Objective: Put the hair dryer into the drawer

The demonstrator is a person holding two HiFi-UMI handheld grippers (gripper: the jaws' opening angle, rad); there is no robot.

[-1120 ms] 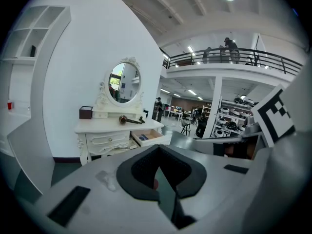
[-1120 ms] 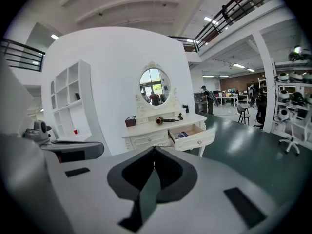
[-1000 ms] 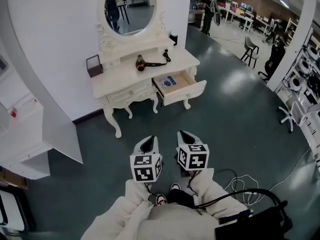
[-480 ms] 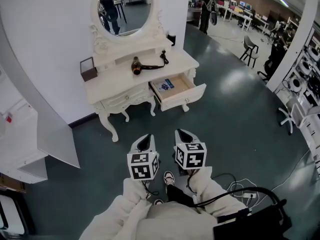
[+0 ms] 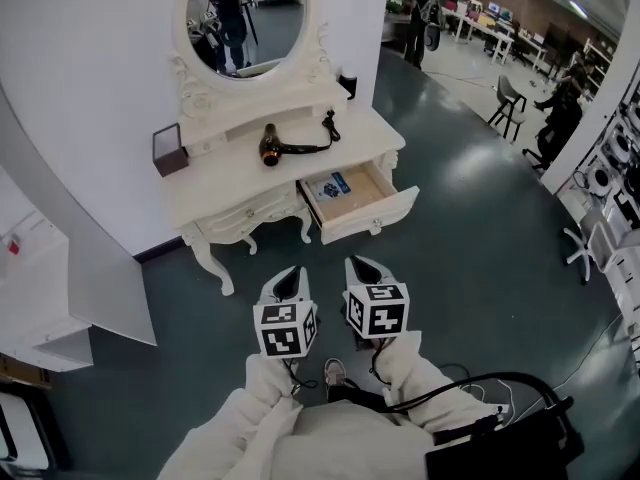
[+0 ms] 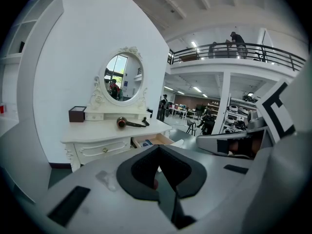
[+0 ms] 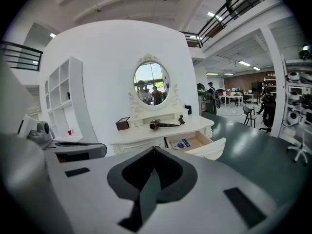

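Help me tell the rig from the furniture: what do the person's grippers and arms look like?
The left gripper and right gripper are pale grey shells tapering to a point, with dark padded hollows. Each bears a white cube with black square markers. Thin black cables trail from them. The sleeves are thick and white.

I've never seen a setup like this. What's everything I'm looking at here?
Dressing table: one, white, against the wall.
Mirror: one, oval, white-framed, above the table.
Hair dryer: one, dark with coppery end, on the tabletop.
Box: one, dark brown, tabletop end away from the drawer.
Drawer: one, white, pulled open.
Booklet: one, blue and white, inside the drawer.
Chair: one, grey, background floor.
Left gripper: one, white, shut, empty, short of the table.
Right gripper: one, white, shut, empty, beside it.
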